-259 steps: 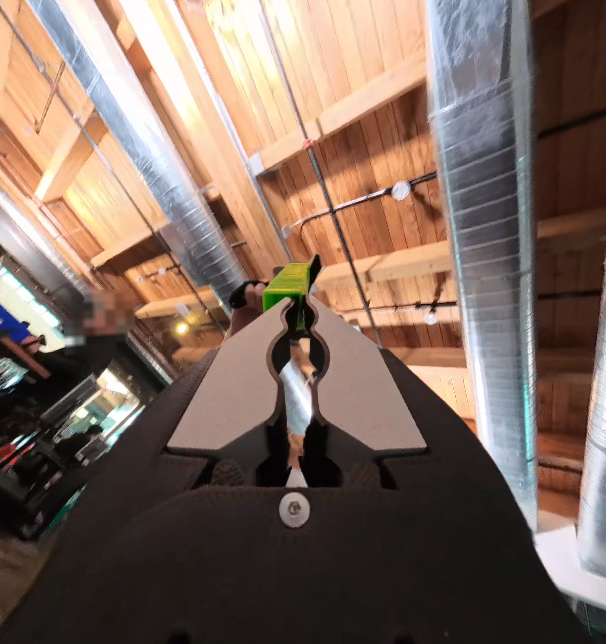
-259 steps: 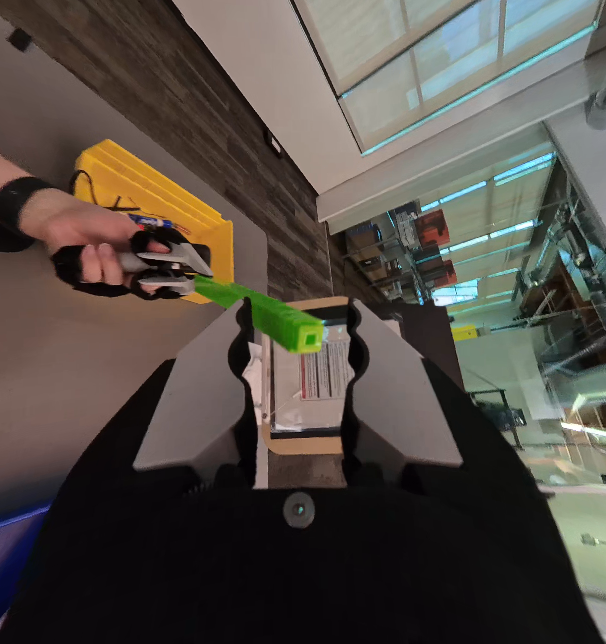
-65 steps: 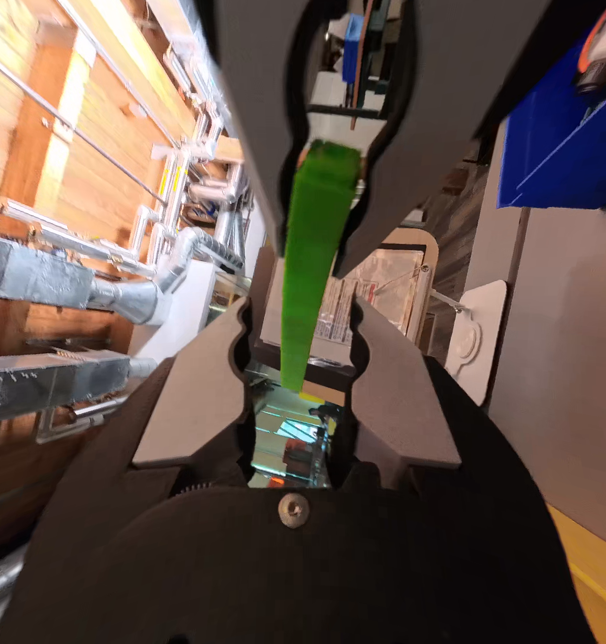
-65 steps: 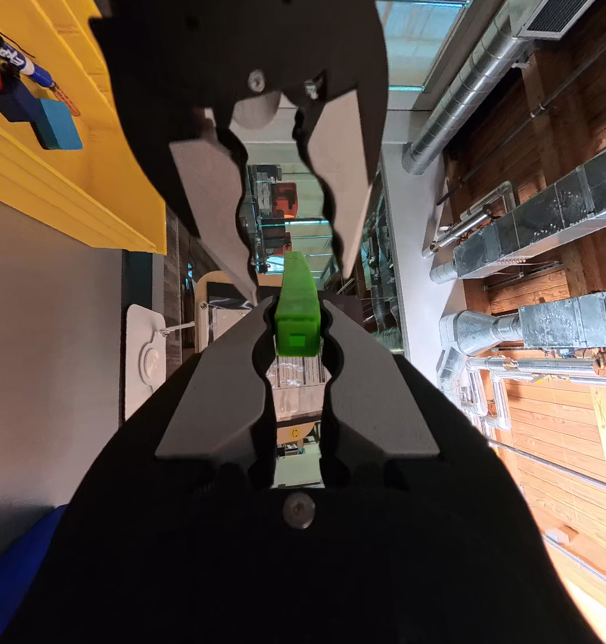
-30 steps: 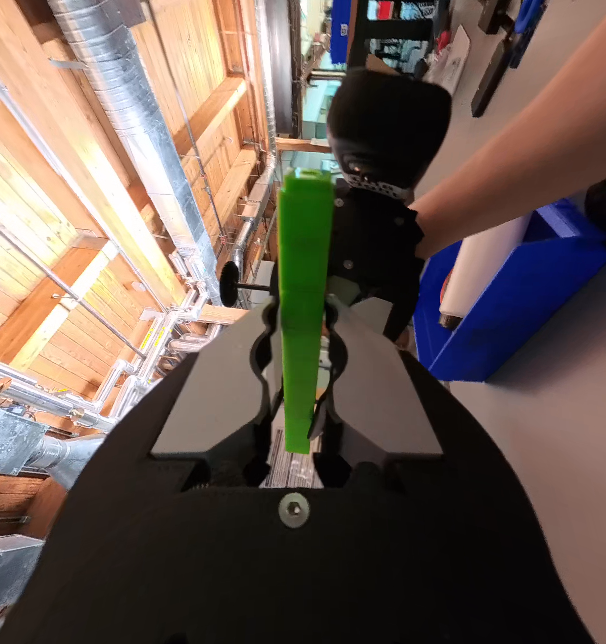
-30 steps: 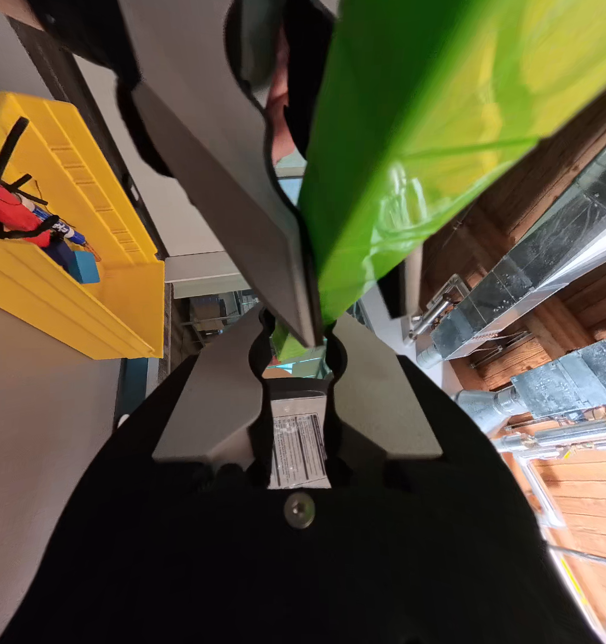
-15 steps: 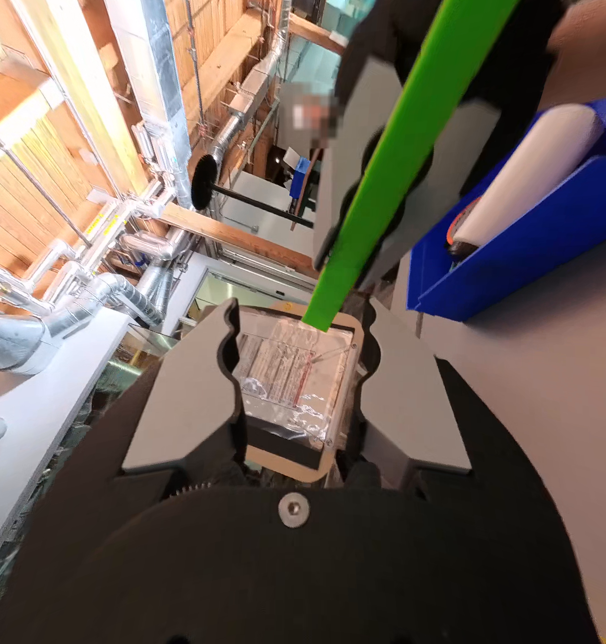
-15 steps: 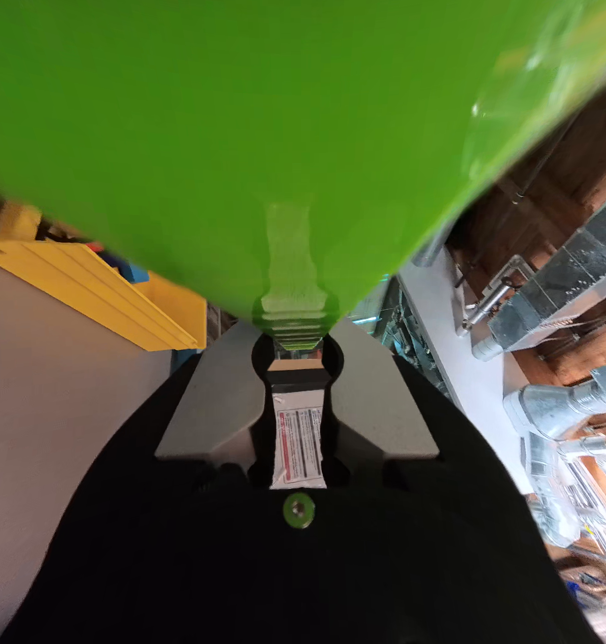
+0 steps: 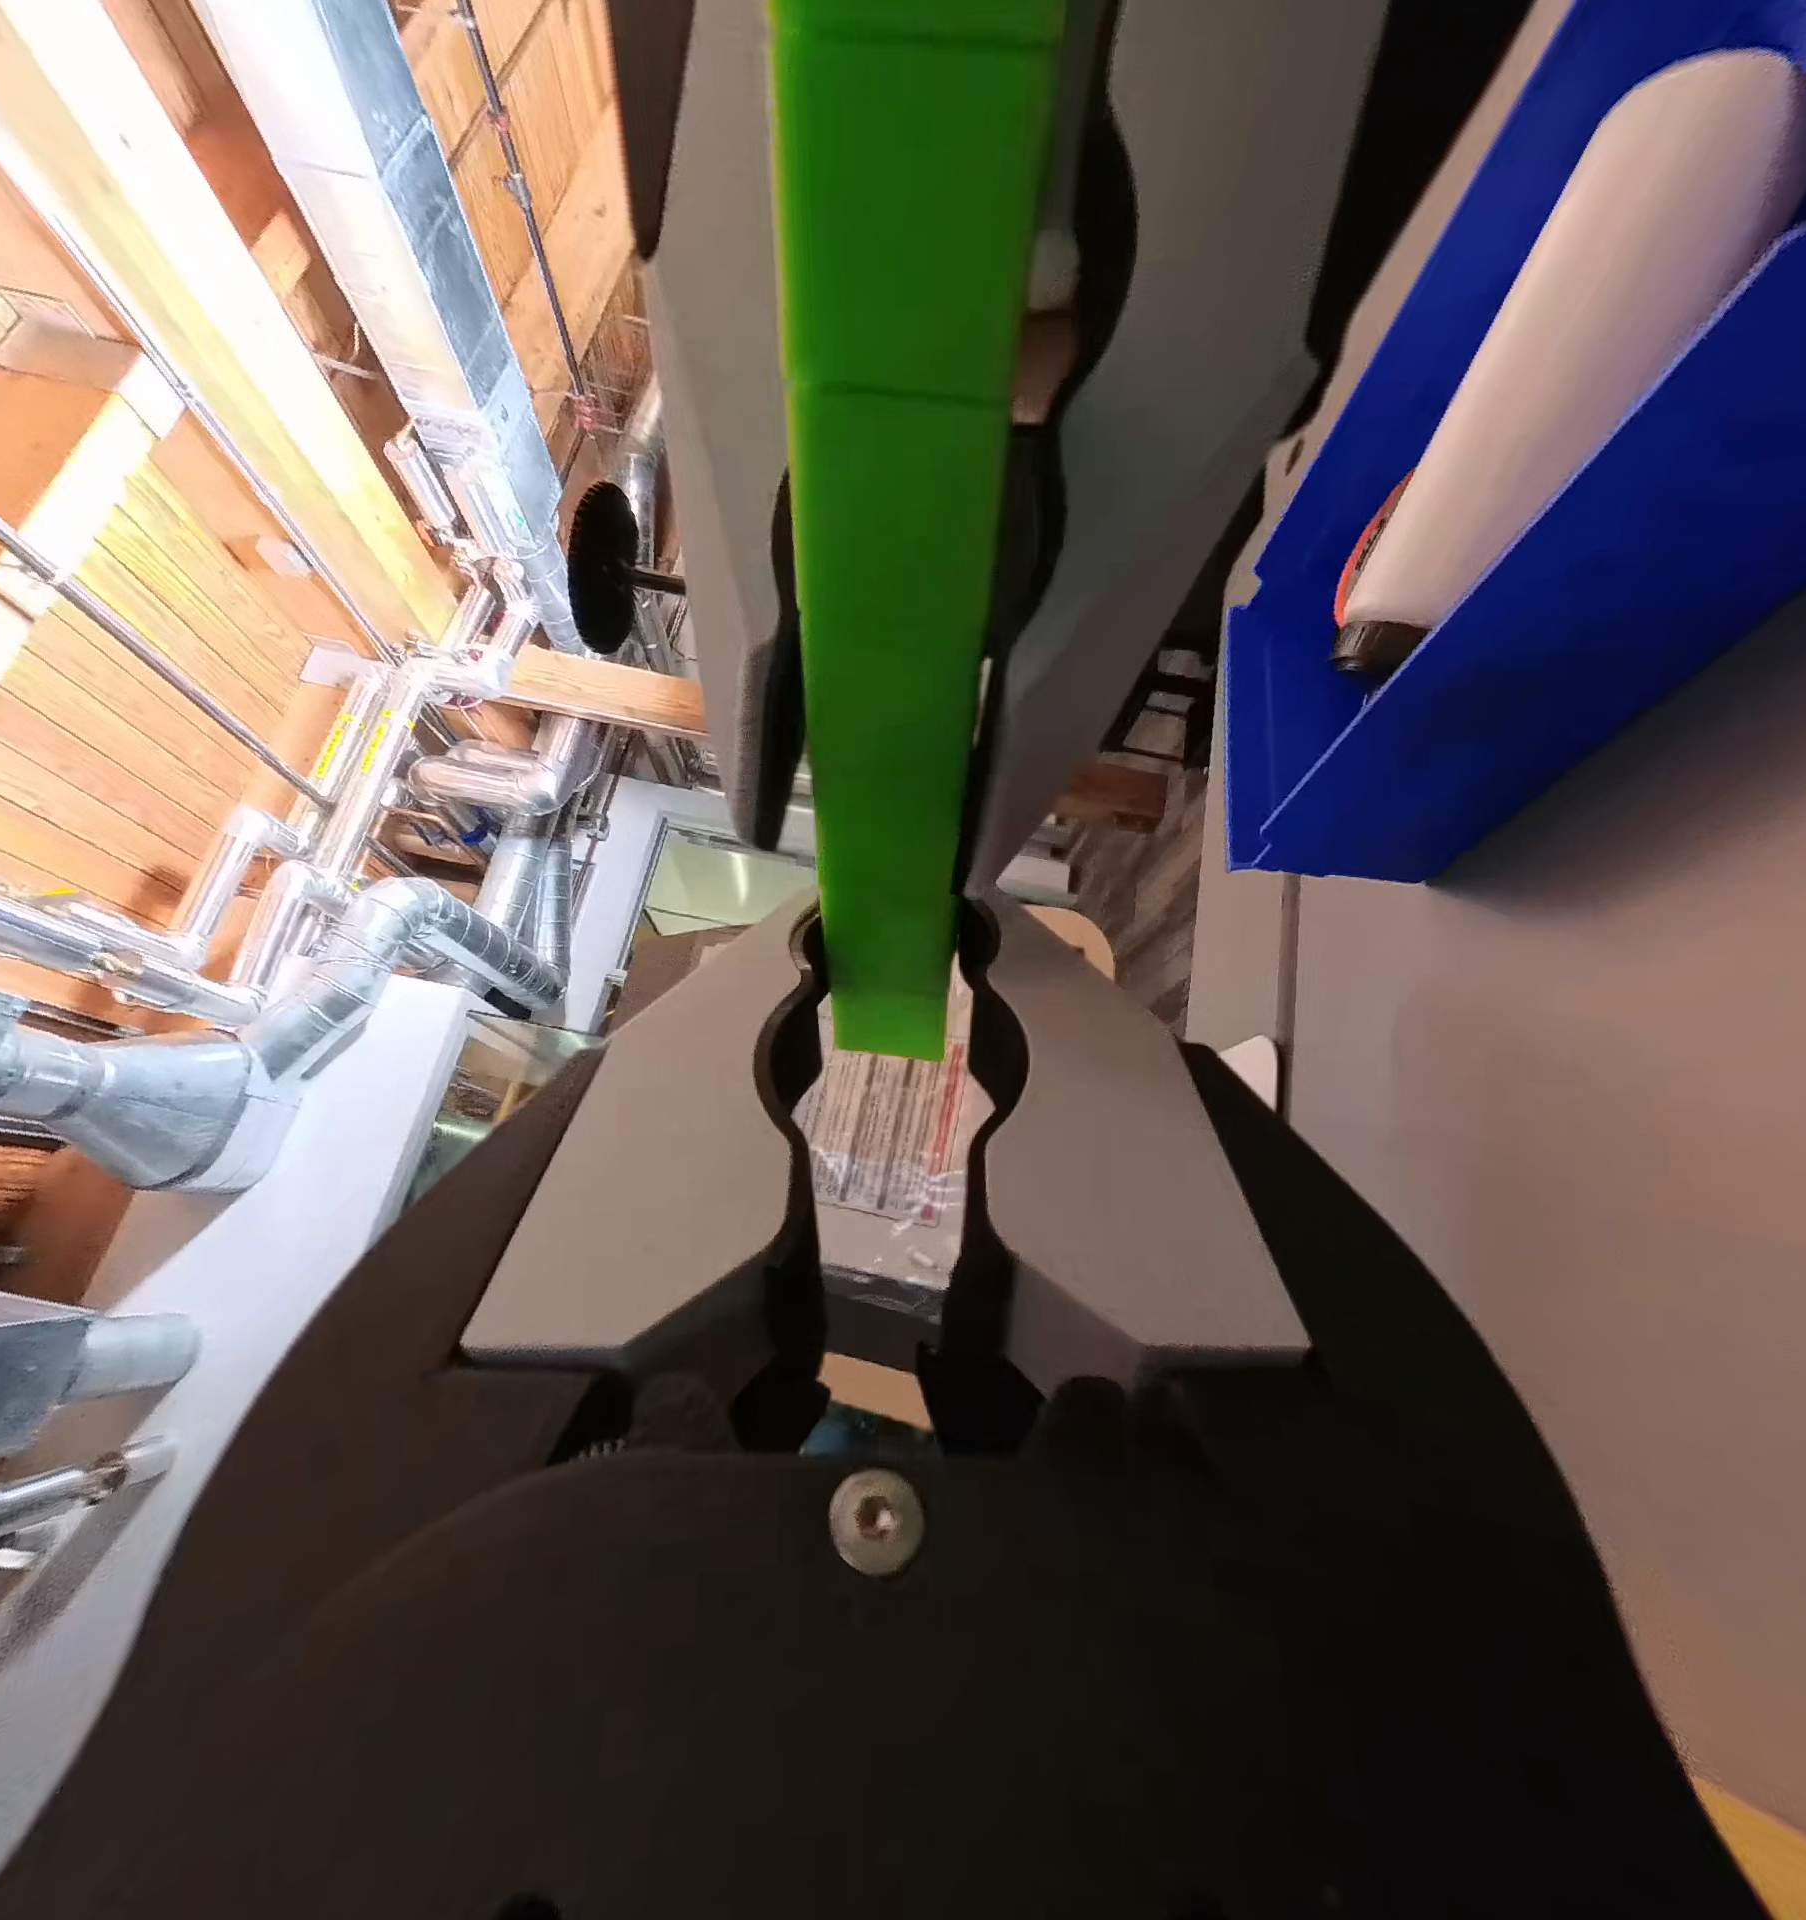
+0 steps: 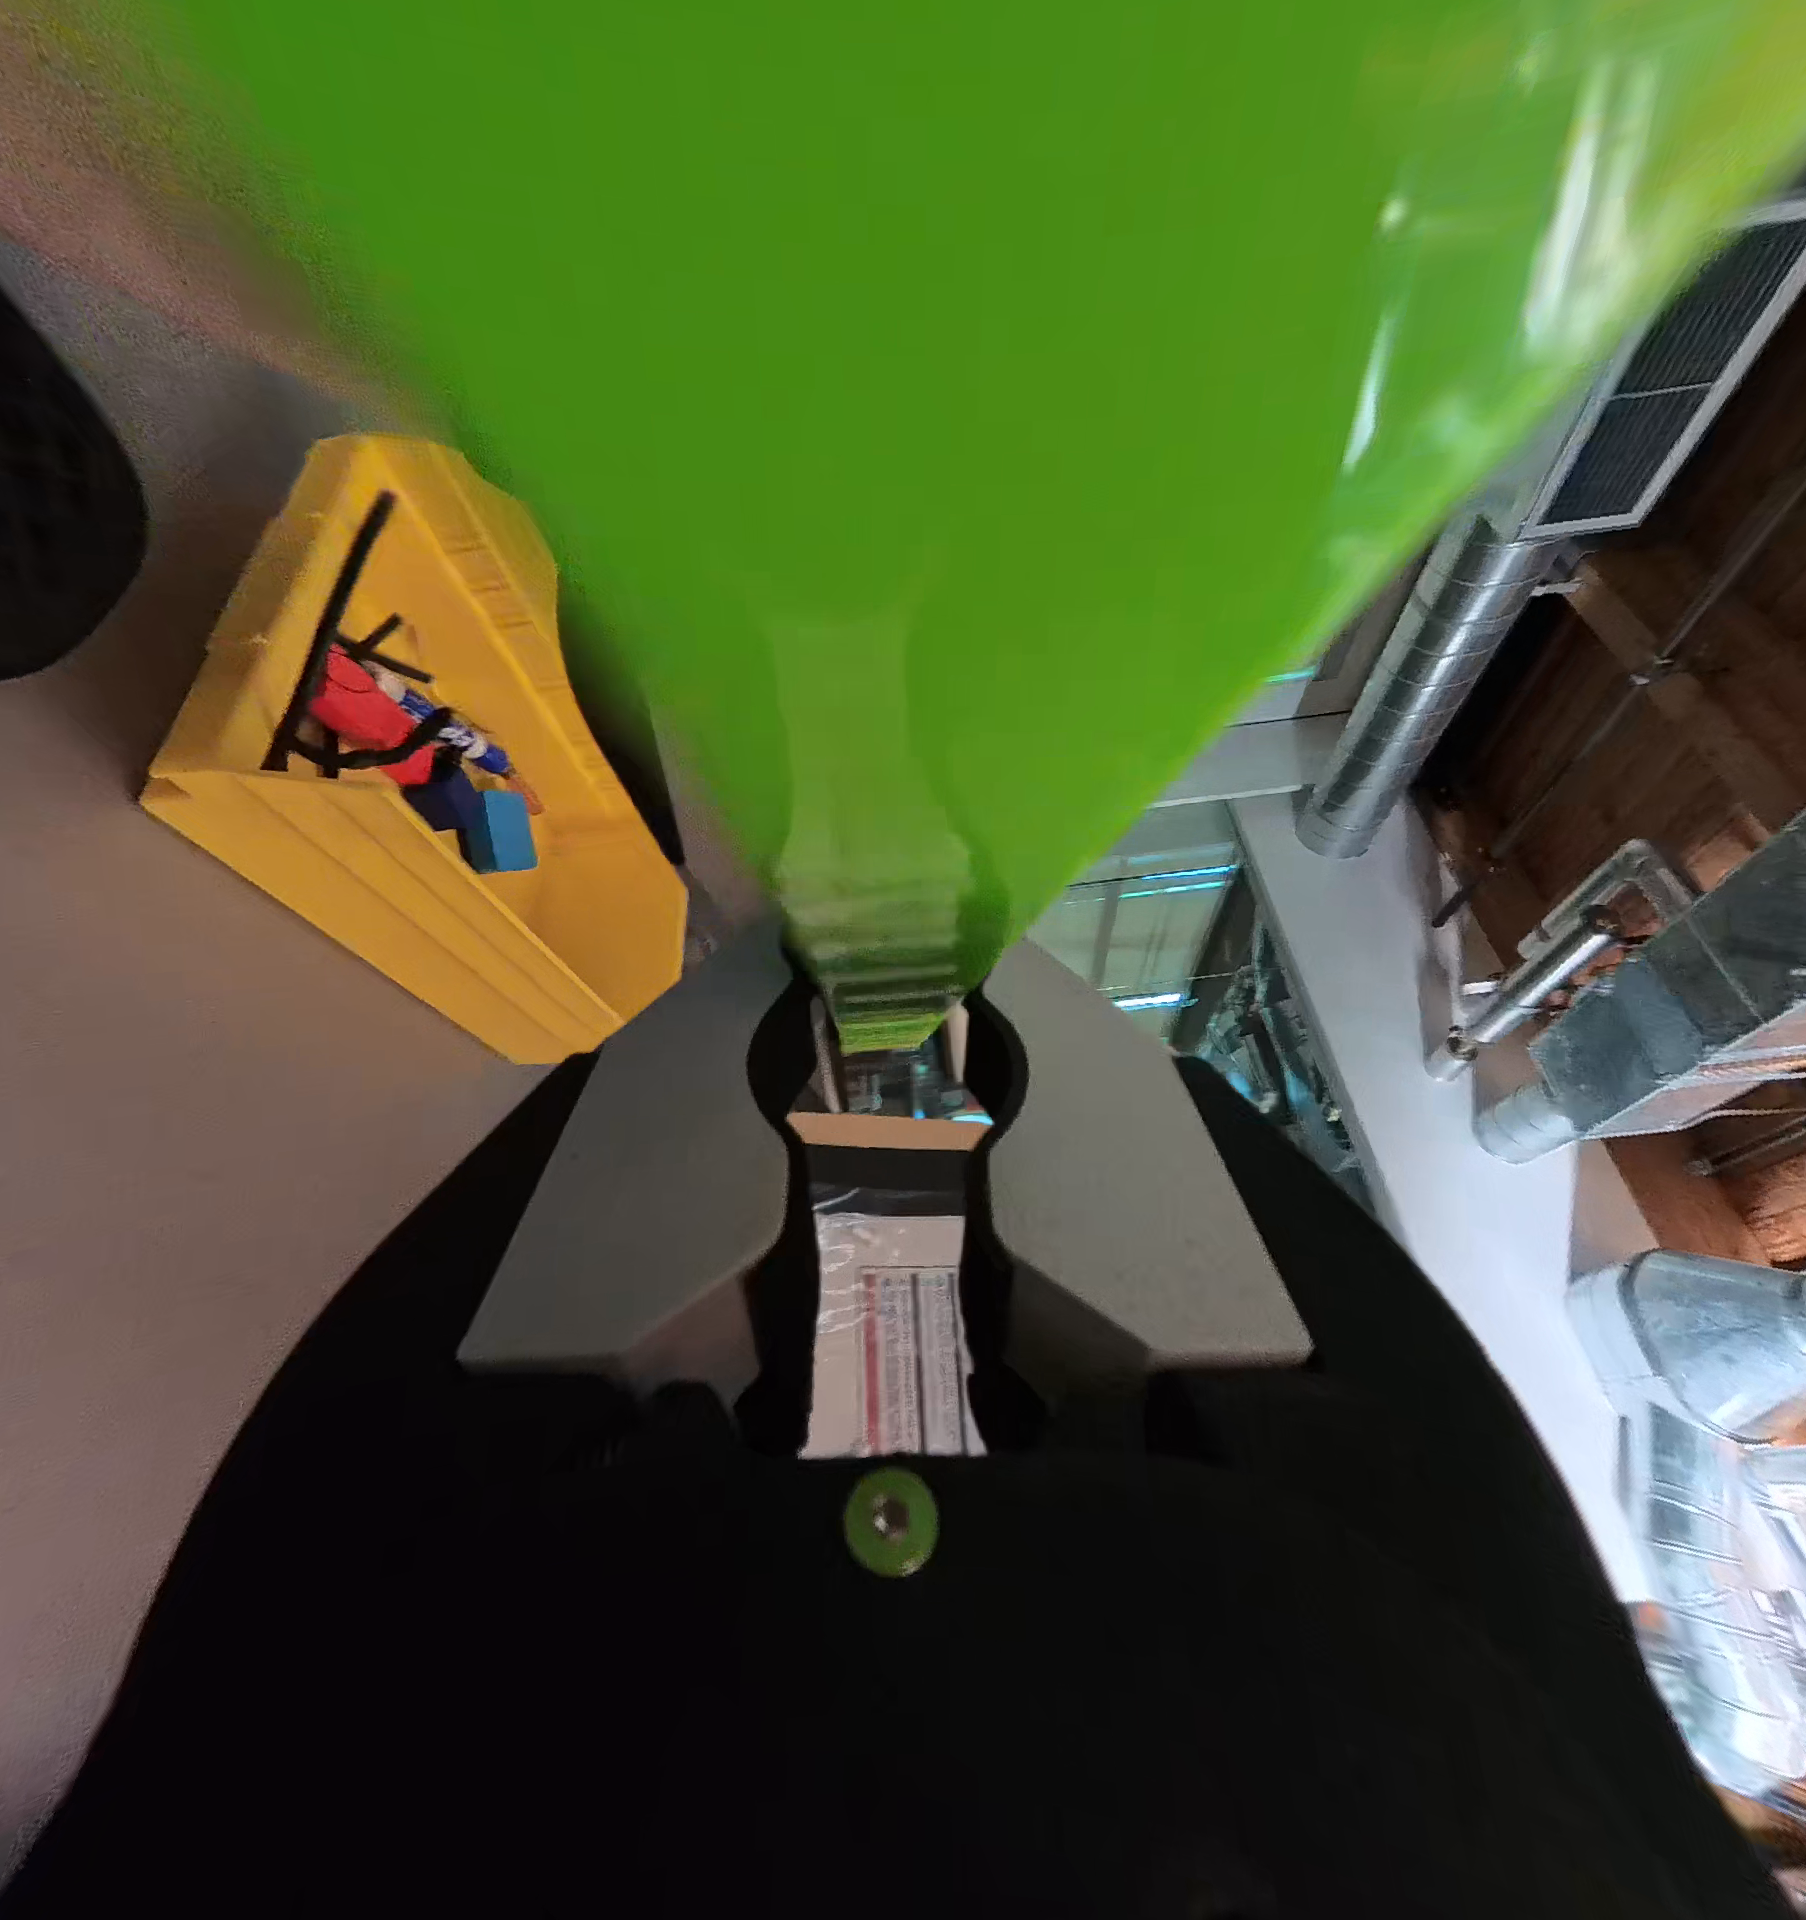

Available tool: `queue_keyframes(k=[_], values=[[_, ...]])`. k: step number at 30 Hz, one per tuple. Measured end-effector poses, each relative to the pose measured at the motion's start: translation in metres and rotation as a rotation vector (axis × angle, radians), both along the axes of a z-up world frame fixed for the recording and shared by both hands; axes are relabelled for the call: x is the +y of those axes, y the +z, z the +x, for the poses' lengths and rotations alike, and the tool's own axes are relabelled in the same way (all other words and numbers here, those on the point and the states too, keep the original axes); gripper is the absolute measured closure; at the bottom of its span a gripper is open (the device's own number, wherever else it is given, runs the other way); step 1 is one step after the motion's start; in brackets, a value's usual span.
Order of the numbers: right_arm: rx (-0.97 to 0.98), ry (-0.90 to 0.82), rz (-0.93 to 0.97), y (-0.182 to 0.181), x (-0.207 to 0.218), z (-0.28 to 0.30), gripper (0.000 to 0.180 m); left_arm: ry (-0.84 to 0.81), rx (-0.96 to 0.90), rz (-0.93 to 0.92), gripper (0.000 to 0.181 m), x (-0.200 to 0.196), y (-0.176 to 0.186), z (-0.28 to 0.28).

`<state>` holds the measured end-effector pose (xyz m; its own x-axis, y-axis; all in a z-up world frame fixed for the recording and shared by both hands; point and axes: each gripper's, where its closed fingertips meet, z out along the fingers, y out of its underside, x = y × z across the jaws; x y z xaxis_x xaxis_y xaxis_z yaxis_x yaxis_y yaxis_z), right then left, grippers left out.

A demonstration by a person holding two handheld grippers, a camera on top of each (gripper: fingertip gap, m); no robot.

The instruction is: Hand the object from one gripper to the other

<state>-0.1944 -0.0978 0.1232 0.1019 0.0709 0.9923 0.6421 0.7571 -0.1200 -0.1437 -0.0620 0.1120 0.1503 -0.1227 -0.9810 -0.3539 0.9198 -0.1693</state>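
L gripper (image 9: 888, 940): jaws closed in on the near end of the green bar (image 9: 894, 623), both tips touching its sides, clamped on it as far as the left wrist view shows. The bar runs straight ahead from those tips & up out of the top of the frame, w/ faint seams across it like stacked segments. Its far part sits between the jaws of the R gripper (image 9: 868, 810), which comes in from the top of that view, grey fingers (image 9: 712, 416) either side of the bar & pressed against it.

Right wrist view: R gripper (image 10: 888, 997) pinches the narrow end of the green bar (image 10: 878, 468) at its tips; jaws together on it. From there the bar spreads toward the lens, blurred, filling most of the upper frame.

So the bar is held in the air by both grippers at once, one at each end, above the grey desk (image 9: 1605, 1247).

Around:
- blue bin (image 9: 1501, 675) on the desk, at R in the left wrist view, w/ a white roll (image 9: 1605, 312) lying in it.
- yellow bin (image 10: 379, 914) at L in the right wrist view, holding a red item, a blue block & black cords; can't tell more.
- a clear-covered sheet on a board (image 9: 888, 1132) shows thru the gap between the L jaws.
- silver ducts (image 9: 151, 1091) & wood ceiling planks fill the L side of the left wrist view.
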Motion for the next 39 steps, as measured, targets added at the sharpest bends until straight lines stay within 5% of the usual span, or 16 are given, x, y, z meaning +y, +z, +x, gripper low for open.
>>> queue_keyframes(k=[5, 13, 20, 26, 30, 32, 35, 39], values=[[0.049, -0.023, 0.048, 0.007, 0.01, 0.007, 0.134, -0.061, -0.075, -0.11, 0.161, 0.002, 0.012, -0.009], [0.205, 0.003, -0.104, 0.008, 0.034, 0.031, 0.136, -0.078, -0.095, -0.413, 0.161, 0.026, 0.013, -0.026], [0.533, 0.211, -0.159, 0.061, -0.01, 0.001, 0.13, 0.002, -0.11, -0.692, 0.161, 0.054, -0.002, -0.013], [0.671, -0.075, -0.059, 0.066, 0.019, 0.002, 0.132, 0.03, -0.165, -0.899, 0.161, 0.052, -0.009, 0.012], [0.721, -0.139, -0.121, 0.06, 0.038, 0.017, 0.158, -0.015, -0.15, -1.014, 0.161, 0.039, -0.017, 0.025], [0.728, -0.175, -0.193, 0.06, 0.046, 0.029, 0.159, -0.072, -0.151, -1.053, 0.136, 0.03, -0.015, 0.03], [0.822, -0.25, -0.289, 0.07, 0.06, 0.077, 0.159, -0.086, -0.087, -1.164, 0.096, 0.021, -0.02, 0.033], [0.986, -0.505, -0.53, 0.061, 0.081, 0.202, 0.159, -0.083, -0.115, -1.198, 0.105, 0.028, -0.016, 0.025]])
